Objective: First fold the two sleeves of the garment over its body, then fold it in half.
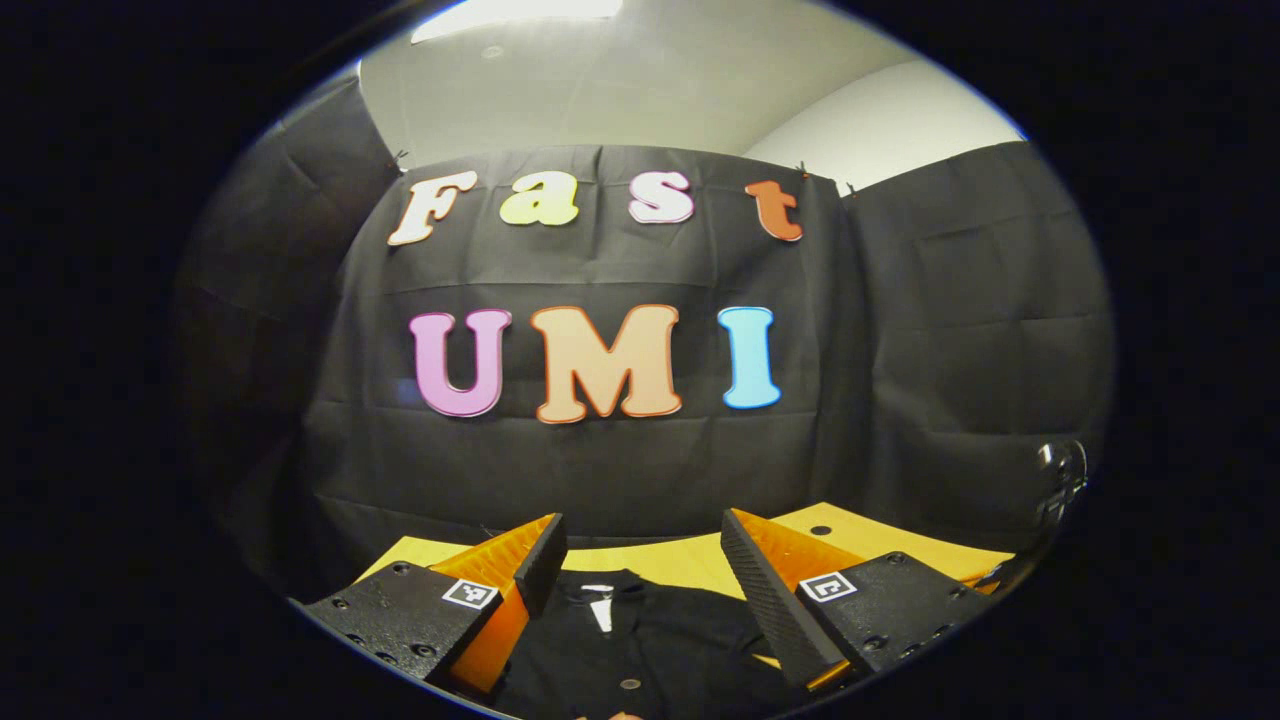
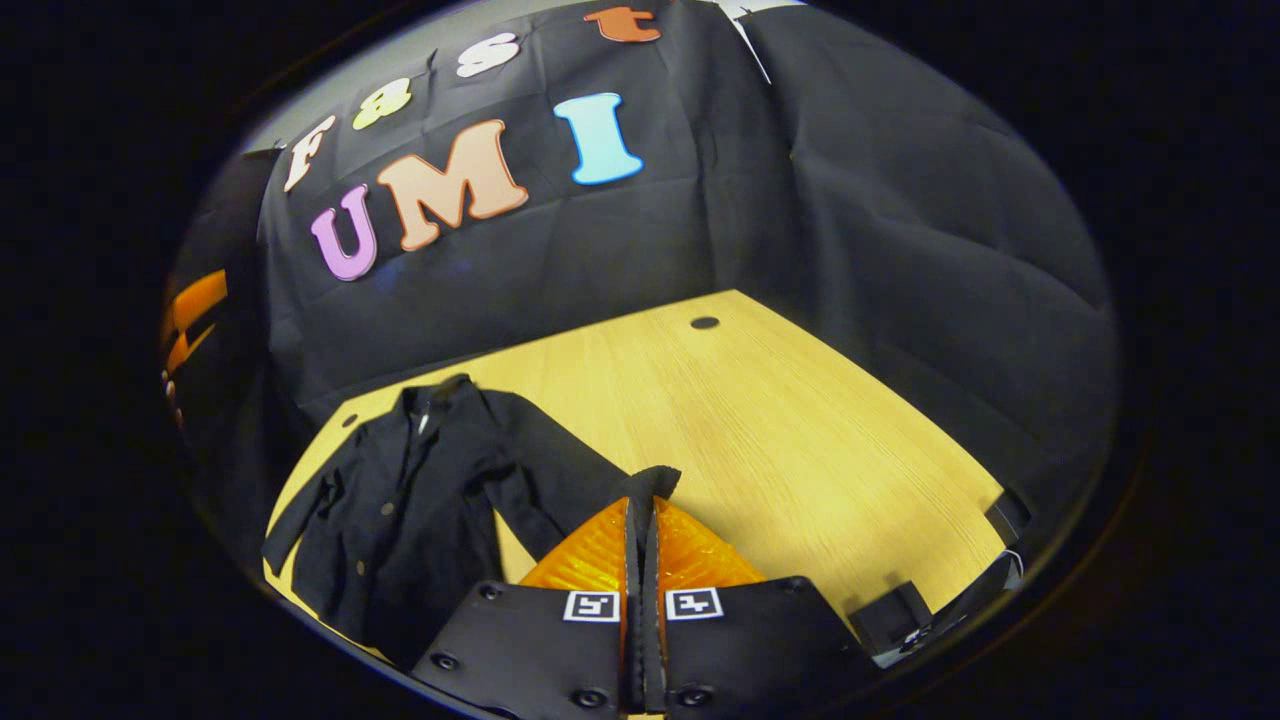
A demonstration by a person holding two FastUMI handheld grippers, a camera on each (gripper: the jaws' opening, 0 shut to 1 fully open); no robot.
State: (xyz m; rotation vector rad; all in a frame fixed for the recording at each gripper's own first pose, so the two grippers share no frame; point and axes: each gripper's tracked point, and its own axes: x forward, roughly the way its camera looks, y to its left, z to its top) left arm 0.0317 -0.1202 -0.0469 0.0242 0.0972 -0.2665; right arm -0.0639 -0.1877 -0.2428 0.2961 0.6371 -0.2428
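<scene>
right gripper (image 2: pixel 641 505) clenched on the sleeve (image 2: pixel 560 480) cuff – carry it low toward 9 o'clock over the jacket (image 2: pixel 400 500); left gripper (image 1: pixel 640 560) released.

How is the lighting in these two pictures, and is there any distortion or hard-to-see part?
Left gripper view: bright ceiling light, dim below; the black garment shows little detail. Right gripper view: evenly lit table, its edges bent by the fisheye; garment folds hard to read.
</scene>
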